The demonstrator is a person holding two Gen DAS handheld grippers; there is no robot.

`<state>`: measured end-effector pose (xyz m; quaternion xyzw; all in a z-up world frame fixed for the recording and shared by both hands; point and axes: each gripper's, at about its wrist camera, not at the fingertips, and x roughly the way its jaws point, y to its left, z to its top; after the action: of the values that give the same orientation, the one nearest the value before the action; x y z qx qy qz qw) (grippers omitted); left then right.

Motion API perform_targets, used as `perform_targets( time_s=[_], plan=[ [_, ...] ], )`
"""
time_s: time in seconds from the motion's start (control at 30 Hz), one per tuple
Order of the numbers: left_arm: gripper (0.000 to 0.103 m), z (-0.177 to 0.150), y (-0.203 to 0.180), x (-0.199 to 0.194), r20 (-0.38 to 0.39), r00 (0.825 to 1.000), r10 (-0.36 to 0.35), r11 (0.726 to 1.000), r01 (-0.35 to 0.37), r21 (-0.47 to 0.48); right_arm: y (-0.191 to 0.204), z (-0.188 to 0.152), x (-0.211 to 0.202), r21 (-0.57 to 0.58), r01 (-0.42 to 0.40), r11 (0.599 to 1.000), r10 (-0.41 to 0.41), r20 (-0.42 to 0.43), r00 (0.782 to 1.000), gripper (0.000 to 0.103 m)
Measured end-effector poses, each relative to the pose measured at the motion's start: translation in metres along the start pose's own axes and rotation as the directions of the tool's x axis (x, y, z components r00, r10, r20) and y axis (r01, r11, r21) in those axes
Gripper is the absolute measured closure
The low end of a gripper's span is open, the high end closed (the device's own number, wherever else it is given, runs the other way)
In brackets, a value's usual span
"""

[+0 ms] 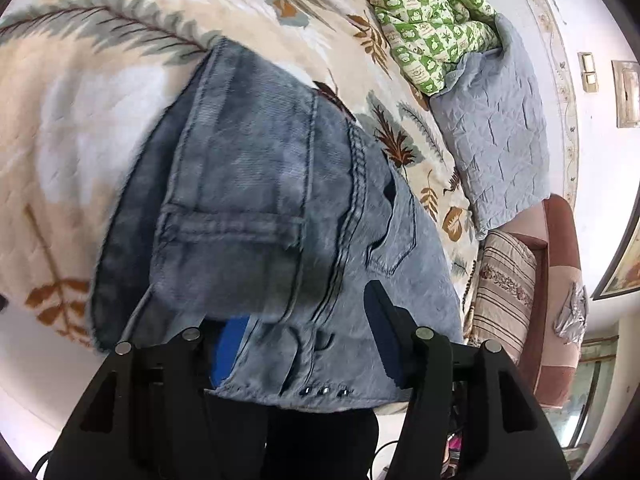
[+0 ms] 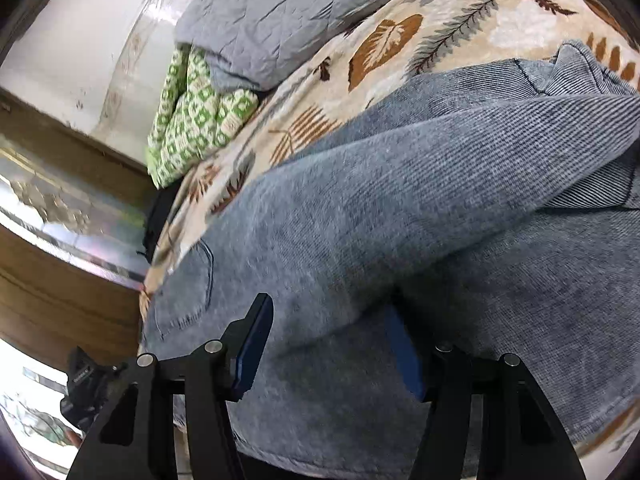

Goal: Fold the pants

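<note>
Light blue denim pants (image 1: pixel 260 200) lie folded on a bed with a leaf-print blanket (image 1: pixel 100 100). In the left wrist view the waistband with rivets is nearest me, and a leg hem is folded back over the seat. My left gripper (image 1: pixel 304 344) is open, its jaws wide apart over the waist end; the left pad is partly hidden under denim. In the right wrist view the pants (image 2: pixel 400 220) fill the frame, one layer folded over another. My right gripper (image 2: pixel 332 344) is open, its fingers astride a raised denim fold; the right pad sits under it.
A green patterned quilt (image 1: pixel 424 20) and a grey quilted cover (image 1: pixel 496 120) lie at the head of the bed. A striped pillow (image 1: pixel 504 288) and a red-brown headboard (image 1: pixel 560 280) stand beyond. A white wall (image 2: pixel 80 40) and wooden furniture (image 2: pixel 60 300) flank the bed.
</note>
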<state>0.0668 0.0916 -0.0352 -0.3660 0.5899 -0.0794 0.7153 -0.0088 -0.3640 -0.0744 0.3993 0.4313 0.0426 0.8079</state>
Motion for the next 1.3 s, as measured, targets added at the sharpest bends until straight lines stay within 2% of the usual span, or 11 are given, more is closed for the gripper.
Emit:
perform_targets(
  time_s=[0.13,0.2,0.23,0.27,0.3,0.4,0.83,1.0,1.07,1.13,1.3],
  plan=[
    [0.046,0.005,-0.003,0.013,-0.012,1.000,0.022,1.000,-0.022,0.003,0.001,0.004,0.009,0.031,-0.050,0.998,0.049,0.024,0.998,0.048],
    [0.048,0.007,-0.002,0.017,-0.017,1.000,0.025,1.000,-0.025,-0.002,0.002,0.005,0.015,0.035,-0.053,0.998,0.052,0.022,0.998,0.070],
    [0.057,0.008,-0.003,0.018,-0.019,0.999,0.026,1.000,-0.026,0.001,0.003,0.006,0.018,0.033,-0.050,0.998,0.049,0.013,0.999,0.096],
    [0.066,0.008,-0.004,0.016,-0.020,1.000,0.017,1.000,-0.017,0.011,0.007,0.007,0.021,0.020,-0.042,0.999,0.042,-0.001,0.999,0.099],
    [0.082,0.008,-0.005,0.013,-0.019,1.000,0.014,1.000,-0.014,0.024,0.012,0.008,0.019,0.001,-0.036,0.999,0.036,0.006,0.999,0.099],
    [0.090,0.004,-0.009,-0.004,0.012,1.000,-0.003,0.998,0.003,0.058,0.026,0.006,0.002,-0.035,-0.089,0.995,0.090,0.033,0.995,0.099],
    [0.091,-0.043,0.030,-0.031,0.018,0.999,0.050,0.997,-0.051,0.057,0.017,-0.058,-0.053,-0.059,-0.137,0.989,0.134,-0.051,0.990,0.099],
    [0.091,-0.047,0.037,-0.031,0.013,0.999,-0.033,0.999,0.032,0.021,-0.004,-0.071,-0.032,0.013,-0.124,0.992,0.125,-0.112,0.986,0.094],
    [0.079,-0.050,0.029,-0.036,0.043,0.998,-0.036,0.998,0.034,0.057,-0.005,-0.070,-0.035,0.026,-0.145,0.989,0.146,-0.098,0.984,0.086],
    [0.048,-0.051,0.022,-0.033,0.044,0.998,-0.036,0.997,0.033,0.077,-0.009,-0.067,-0.039,0.043,-0.170,0.984,0.173,-0.076,0.982,0.064],
    [0.047,-0.048,0.017,-0.012,-0.003,0.999,-0.048,0.997,0.049,0.062,-0.018,-0.058,-0.033,0.130,-0.215,0.968,0.221,-0.028,0.975,0.050]
  ],
)
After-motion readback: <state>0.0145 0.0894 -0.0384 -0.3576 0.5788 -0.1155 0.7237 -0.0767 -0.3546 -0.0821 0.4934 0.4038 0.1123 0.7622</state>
